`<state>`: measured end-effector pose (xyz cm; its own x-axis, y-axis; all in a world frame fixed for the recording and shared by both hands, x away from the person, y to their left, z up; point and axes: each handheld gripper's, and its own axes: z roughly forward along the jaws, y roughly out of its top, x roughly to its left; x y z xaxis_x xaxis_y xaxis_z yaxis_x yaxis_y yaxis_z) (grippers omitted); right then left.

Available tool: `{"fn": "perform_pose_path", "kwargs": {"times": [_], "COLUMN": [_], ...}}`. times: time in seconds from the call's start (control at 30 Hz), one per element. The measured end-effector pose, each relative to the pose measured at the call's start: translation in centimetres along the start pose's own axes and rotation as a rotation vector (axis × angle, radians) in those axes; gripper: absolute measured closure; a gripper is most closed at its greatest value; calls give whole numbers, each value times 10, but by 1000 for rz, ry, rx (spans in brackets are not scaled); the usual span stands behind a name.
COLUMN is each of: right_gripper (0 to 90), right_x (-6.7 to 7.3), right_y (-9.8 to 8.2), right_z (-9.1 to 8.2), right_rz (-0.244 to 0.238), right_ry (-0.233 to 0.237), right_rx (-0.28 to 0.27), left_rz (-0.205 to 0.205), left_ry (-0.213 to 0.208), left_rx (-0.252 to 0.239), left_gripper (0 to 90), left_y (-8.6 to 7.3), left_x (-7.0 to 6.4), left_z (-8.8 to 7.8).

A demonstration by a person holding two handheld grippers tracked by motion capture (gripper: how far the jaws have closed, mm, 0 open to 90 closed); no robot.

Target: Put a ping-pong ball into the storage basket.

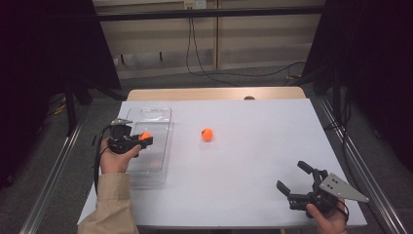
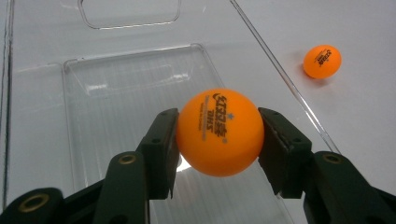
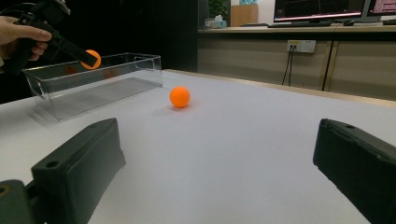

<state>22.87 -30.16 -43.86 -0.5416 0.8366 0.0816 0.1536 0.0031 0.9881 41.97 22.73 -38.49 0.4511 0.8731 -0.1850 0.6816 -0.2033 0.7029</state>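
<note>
**One ball in my left jaws, over the clear box**

My left gripper [image 1: 139,140] has its jaws closed on an orange ball [image 2: 219,132], one pad pressed against each side of it. In the left gripper view the ball carries dark printed lettering and a small star, and it sits above the ribbed floor of the clear plastic box [image 1: 163,114]. From the right gripper view I see that ball raised at about the level of the box's rim, at the end nearer my left hand [image 1: 116,158].

A second orange ball [image 1: 207,134] lies on the white counter [image 1: 263,146], outside the box and just past its long wall, resting on its own with nothing touching it.

My right gripper [image 1: 291,177] is at the near right corner of the counter, well apart from both balls and the box. Its jaws stand wide open with nothing between them, pointing across the counter towards the loose ball.
</note>
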Motion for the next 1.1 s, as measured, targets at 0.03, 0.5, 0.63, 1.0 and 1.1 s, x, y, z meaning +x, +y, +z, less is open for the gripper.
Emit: {"fn": "perform_pose_path", "kwargs": {"times": [0.03, 0.5, 0.63, 1.0, 1.1], "right_gripper": [7, 7, 7, 7, 7], "right_x": [0, 0, 0, 0, 0], "right_y": [0, 0, 0, 0, 0], "right_z": [0, 0, 0, 0, 0], "right_rz": [0, -2, -2, -2, -3], "right_ry": [0, 0, 0, 1, 1], "right_rx": [0, -1, -1, -1, -1], "left_rz": [1, 11, 8, 2, 5], "left_ry": [4, 36, 46, 34, 38], "left_rx": [0, 22, 21, -10, -10], "left_gripper": [506, 503, 504, 413, 370], "left_y": [0, -2, -2, -1, 0], "left_x": [0, 3, 4, -1, -2], "left_z": [0, 4, 4, 1, 0]}}
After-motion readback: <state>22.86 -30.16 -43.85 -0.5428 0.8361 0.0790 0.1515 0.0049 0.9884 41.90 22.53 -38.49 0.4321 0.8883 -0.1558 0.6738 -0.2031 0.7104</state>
